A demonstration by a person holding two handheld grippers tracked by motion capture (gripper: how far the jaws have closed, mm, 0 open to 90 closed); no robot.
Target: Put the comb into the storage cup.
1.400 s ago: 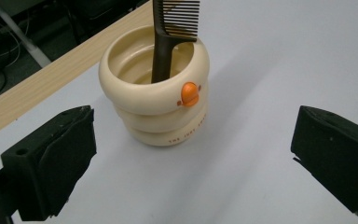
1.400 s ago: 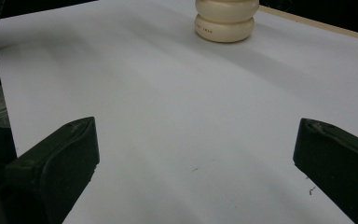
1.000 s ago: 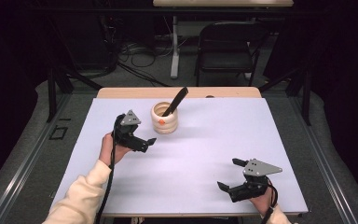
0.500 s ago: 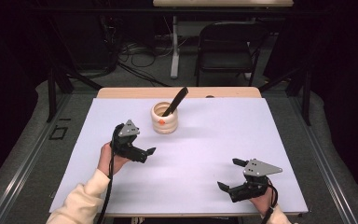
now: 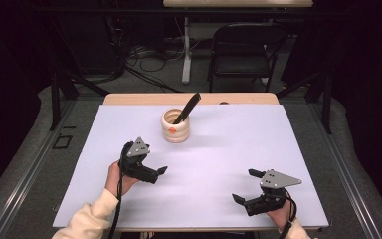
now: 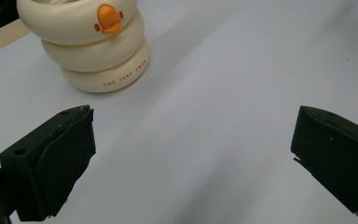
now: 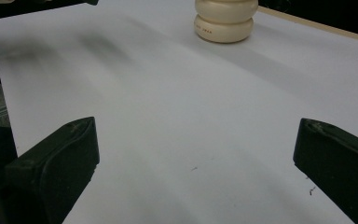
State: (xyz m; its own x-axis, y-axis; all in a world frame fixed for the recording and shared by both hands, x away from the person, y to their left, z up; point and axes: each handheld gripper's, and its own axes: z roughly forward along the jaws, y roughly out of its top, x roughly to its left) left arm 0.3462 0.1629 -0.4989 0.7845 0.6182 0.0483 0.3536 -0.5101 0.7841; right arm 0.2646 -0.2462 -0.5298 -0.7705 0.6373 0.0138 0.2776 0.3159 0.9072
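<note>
A: Where is the cream, ring-stacked ceramic holder with the orange beak [image 5: 175, 127]?

B: Toward the far middle of the white-covered desk [image 5: 278, 144], standing upright. A black, flat-handled utensil [image 5: 187, 107] leans out of its mouth, tilted to the right in the high view.

A: And the left tongs [image 5: 160, 171]?

B: Low over the desk on the near left, in the person's left hand [image 5: 115, 178], well short of the holder. In the left gripper view the jaws are spread wide with bare white surface between them, and the holder [image 6: 92, 44] sits up at the upper left, outside the gap. Small lettering runs along its bottom ring, too fine to read surely.

A: The right tongs [image 5: 243, 185]?

B: Near the front right of the desk, pointing left across it, well apart from the holder. The jaws are spread wide too, nothing between them. From the right gripper view the holder [image 7: 224, 21] stands far off at the top.

A: Anything touching the holder?

B: Just the utensil inside it.
</note>
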